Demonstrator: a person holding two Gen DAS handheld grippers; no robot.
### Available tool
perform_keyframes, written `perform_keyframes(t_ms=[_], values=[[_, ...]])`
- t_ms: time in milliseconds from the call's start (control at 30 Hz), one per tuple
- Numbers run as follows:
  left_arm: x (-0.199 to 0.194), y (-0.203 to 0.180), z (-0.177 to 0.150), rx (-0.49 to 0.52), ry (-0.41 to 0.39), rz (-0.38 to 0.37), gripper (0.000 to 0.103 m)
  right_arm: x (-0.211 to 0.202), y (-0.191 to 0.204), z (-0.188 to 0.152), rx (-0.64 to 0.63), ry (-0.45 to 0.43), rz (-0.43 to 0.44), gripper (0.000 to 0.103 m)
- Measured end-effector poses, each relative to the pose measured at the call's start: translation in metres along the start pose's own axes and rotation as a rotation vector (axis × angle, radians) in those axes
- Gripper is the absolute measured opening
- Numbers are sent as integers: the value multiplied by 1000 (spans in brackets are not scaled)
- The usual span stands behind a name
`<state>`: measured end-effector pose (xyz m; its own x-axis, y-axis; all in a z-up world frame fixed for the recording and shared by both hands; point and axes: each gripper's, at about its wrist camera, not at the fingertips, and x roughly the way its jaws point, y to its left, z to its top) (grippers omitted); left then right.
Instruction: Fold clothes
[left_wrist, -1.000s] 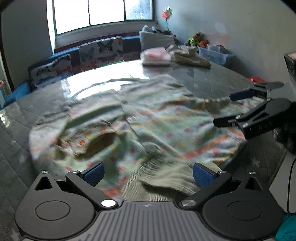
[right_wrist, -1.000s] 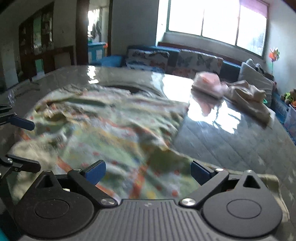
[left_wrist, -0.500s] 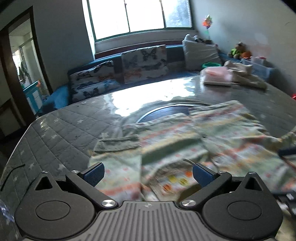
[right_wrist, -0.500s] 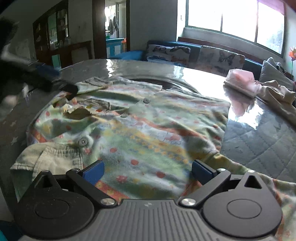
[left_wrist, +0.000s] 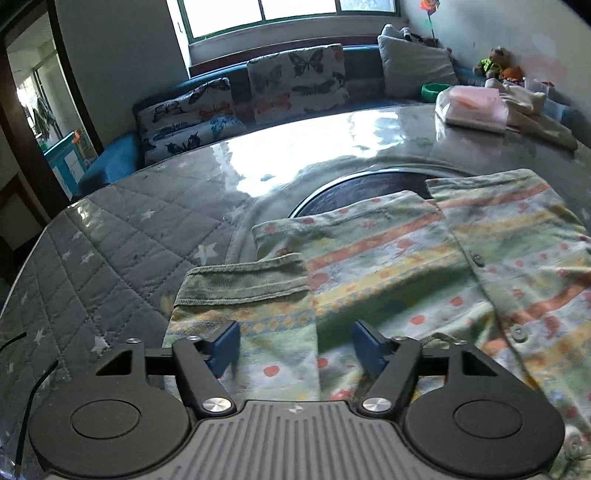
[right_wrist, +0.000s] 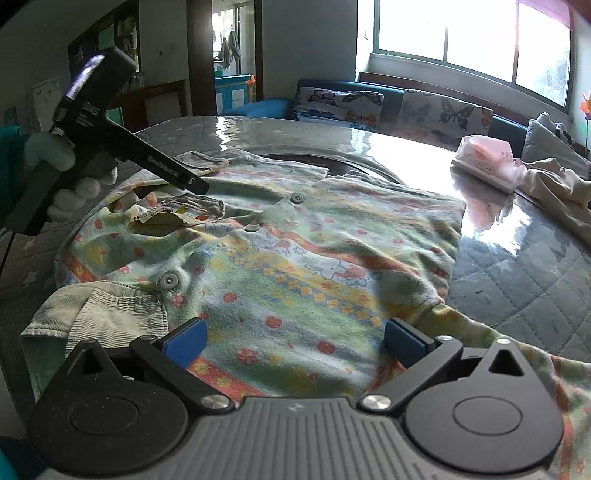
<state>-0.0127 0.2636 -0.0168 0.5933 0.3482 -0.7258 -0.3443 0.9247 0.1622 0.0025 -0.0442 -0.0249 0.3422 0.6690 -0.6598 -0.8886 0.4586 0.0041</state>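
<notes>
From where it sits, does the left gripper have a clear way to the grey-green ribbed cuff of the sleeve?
Probably yes. The left gripper is open, the ribbed cuff lies flat just ahead of its fingers, and nothing sits between them.

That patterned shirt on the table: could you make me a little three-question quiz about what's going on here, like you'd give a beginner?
1. True or false: the left gripper is clamped shut on the shirt.
2. Which sits beyond the shirt on the table? A) a pink folded pile B) a laptop C) a kettle
3. Fill in: the grey-green ribbed band in front of the left gripper is the sleeve's ____.

Key: 1 false, both it and the right gripper are open; 2 A; 3 cuff.
</notes>
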Motion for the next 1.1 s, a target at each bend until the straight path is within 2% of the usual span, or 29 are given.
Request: perform_keyframes(t_ms=[33, 100, 167, 267, 400, 633, 767, 833, 867, 933, 1000, 1100], values=[[1, 2, 0, -4, -4, -6, 58, 0, 0, 0, 0, -1, 0, 103], [0, 9, 0, -22, -7, -14, 25, 0, 0, 0, 0, -1, 2, 103], [-3, 18, 0, -49, -13, -17, 13, 0, 0, 0, 0, -1, 2, 103], [-15, 35, -4, -112, -44, -5, 7, 0, 0, -1, -1, -5, 1, 103], [-42, 63, -17, -201, -100, 42, 6, 1, 1, -1, -2, -8, 0, 103], [-104, 114, -56, -361, -191, 169, 5, 1, 1, -2, -2, -13, -2, 103], [-119, 125, -77, -406, -152, 161, 7, 0, 1, -2, -1, -17, -3, 103], [-119, 117, -78, -365, -140, 164, 14, 0, 1, -2, -1, -19, -3, 103], [-119, 112, -76, -348, -141, 158, 22, 0, 1, -3, -1, -20, -2, 103], [-114, 100, -67, -327, -147, 113, 29, 1, 1, -3, -1, -21, -2, 103], [-106, 87, -54, -298, -151, 83, 48, 0, 1, -3, -2, -22, -3, 103], [-88, 70, -33, -246, -154, 58, 49, 0, 2, -3, 0, -23, -2, 103]])
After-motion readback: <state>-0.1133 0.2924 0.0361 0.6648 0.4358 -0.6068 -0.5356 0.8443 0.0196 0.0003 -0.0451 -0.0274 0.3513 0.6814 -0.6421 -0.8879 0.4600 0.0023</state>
